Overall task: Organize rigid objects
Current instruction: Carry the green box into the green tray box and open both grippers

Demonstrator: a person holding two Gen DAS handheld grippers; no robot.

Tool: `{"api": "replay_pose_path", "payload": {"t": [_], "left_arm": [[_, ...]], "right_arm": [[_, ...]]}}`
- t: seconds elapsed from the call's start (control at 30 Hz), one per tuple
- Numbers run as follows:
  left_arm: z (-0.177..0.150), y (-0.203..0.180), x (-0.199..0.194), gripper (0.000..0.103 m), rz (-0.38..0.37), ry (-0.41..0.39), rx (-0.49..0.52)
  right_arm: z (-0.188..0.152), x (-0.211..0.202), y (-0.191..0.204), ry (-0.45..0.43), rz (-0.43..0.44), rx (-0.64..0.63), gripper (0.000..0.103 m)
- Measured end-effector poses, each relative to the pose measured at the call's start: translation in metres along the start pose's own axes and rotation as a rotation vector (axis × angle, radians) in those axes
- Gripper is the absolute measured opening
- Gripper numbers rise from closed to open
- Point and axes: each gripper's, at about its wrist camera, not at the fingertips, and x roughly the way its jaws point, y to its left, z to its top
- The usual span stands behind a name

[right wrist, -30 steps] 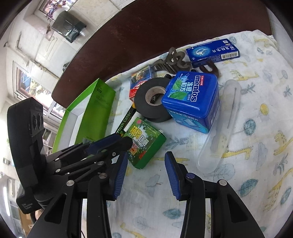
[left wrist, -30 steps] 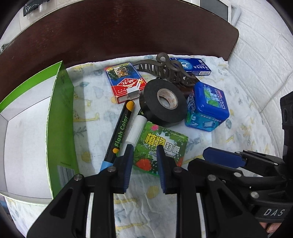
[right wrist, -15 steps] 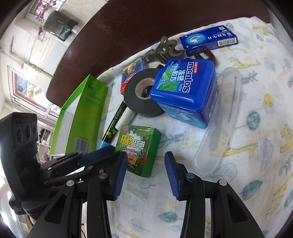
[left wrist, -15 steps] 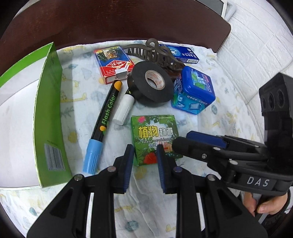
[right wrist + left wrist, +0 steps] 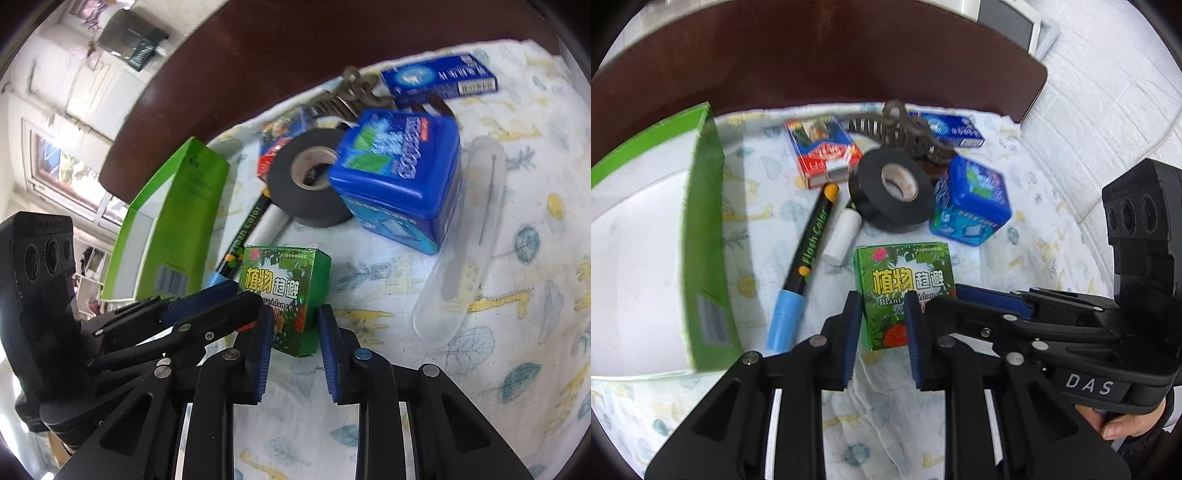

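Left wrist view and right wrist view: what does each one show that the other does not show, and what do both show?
Only the left wrist view shows a person's hand on the right gripper's handle and the blue cap of the marker. Only the right wrist view shows the clear plastic case and a window. Both show the small green box lying on the printed cloth, the black tape roll, the blue mint box and the open green carton. Both grippers are closing; in each view the small green box shows between the fingers.
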Motion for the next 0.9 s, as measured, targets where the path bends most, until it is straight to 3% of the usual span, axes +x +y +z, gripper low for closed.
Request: {"api": "replay_pose_path", "payload": {"t": [0.23, 0.4, 0.5, 0.67, 0.77, 0.9], "left_arm": [[0.005, 0.025, -0.083, 0.02, 0.108, -0.19, -0.002], [-0.007, 0.08, -0.123, 0.02, 0.217, -0.253, -0.095], [-0.014, 0.115, -0.127, 0.02, 0.26, -0.245, -0.157], [-0.024, 0.158, -0.099, 0.02, 0.248, -0.167, -0.276], [-0.029, 0.165, -0.087, 0.019, 0.264, -0.138, -0.309], [-0.029, 0.154, -0.087, 0.02, 0.326, -0.141, -0.281]], "right_arm": [[0.016, -0.031, 0.065, -0.088, 0.06, -0.151, 0.028], [0.036, -0.006, 0.136, -0.074, 0.148, -0.288, 0.028], [0.044, 0.025, 0.172, -0.043, 0.19, -0.358, 0.028], [0.046, 0.079, 0.196, 0.063, 0.189, -0.368, 0.028], [0.04, 0.095, 0.197, 0.104, 0.176, -0.362, 0.028], [0.036, 0.097, 0.192, 0.123, 0.143, -0.366, 0.028]]}}
